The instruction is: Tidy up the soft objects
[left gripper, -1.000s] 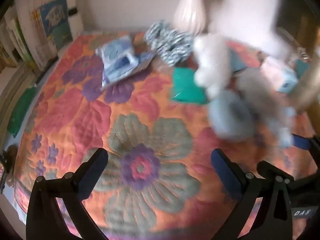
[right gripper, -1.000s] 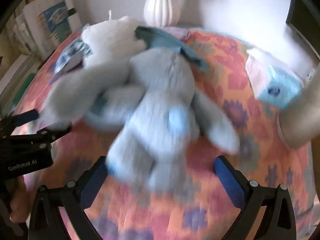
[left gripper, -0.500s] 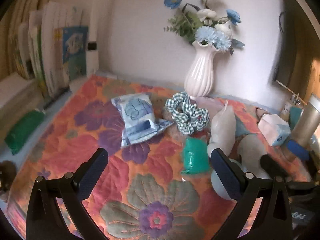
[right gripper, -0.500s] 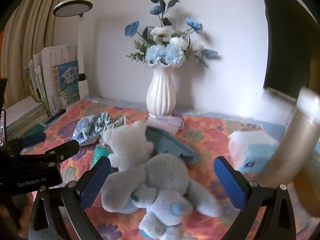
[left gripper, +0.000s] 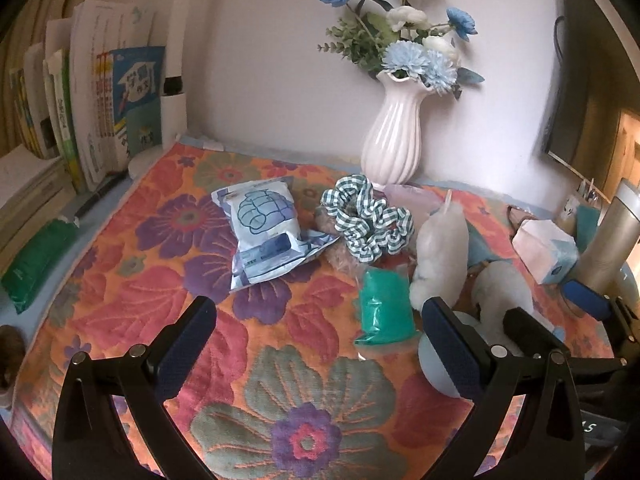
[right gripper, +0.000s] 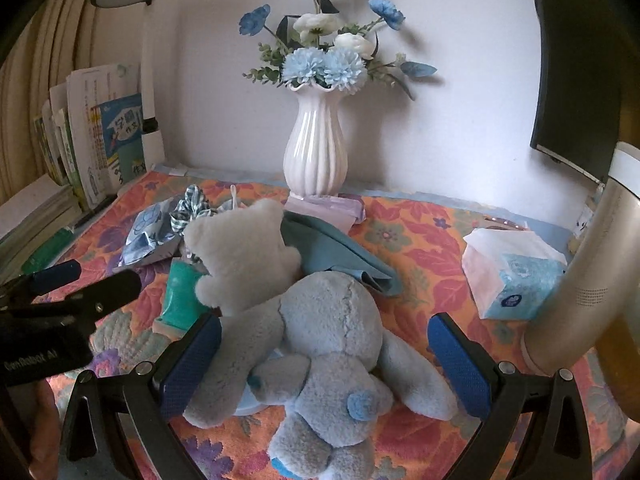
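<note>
A grey-blue plush toy [right gripper: 320, 344] lies on the floral cloth, its white head [right gripper: 244, 256] toward the vase. My right gripper [right gripper: 324, 364] is open, its jaws on either side of the plush body. The plush also shows in the left wrist view [left gripper: 444, 248]. My left gripper [left gripper: 316, 344] is open and empty above bare cloth. Ahead of it lie a teal packet [left gripper: 384, 308], a blue-white pouch [left gripper: 264, 228] and a checked scrunchie [left gripper: 364, 220]. A folded teal cloth [right gripper: 336, 252] lies behind the plush.
A white vase of blue flowers [left gripper: 394, 136] stands at the back against the wall. Books [left gripper: 100, 100] line the left side. A tissue pack [right gripper: 516, 272] and a metal flask [right gripper: 588, 300] stand at the right. A green pack [left gripper: 36, 260] lies at the left edge.
Both cameras pulled back and levelled out, so the vase and wall came into view. The plush, blurred a second ago, now lies still between my right jaws.
</note>
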Demonstrator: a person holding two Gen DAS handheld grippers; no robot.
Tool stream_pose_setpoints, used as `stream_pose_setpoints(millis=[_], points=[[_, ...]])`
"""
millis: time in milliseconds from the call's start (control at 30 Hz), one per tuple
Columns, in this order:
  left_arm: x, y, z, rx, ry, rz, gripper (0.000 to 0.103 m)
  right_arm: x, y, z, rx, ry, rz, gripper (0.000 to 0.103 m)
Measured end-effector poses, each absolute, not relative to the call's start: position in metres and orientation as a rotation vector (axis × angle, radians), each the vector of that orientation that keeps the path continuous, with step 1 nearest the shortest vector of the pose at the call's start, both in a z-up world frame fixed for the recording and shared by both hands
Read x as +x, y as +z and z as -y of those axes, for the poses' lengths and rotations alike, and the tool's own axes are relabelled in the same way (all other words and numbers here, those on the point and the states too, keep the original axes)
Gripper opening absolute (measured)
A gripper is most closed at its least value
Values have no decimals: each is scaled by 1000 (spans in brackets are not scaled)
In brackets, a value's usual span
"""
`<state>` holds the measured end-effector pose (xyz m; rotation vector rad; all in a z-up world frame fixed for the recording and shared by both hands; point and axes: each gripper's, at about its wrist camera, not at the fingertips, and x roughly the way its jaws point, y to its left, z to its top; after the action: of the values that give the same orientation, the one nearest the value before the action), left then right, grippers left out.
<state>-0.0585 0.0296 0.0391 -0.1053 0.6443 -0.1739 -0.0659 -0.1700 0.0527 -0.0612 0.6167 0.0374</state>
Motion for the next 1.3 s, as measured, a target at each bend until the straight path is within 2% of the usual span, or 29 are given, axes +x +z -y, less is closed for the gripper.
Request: stream_pose_setpoints(millis=[1300], points=[[-51,34,-30,-122,-147,-702,102,-69,55,179,15,50,-624,103]])
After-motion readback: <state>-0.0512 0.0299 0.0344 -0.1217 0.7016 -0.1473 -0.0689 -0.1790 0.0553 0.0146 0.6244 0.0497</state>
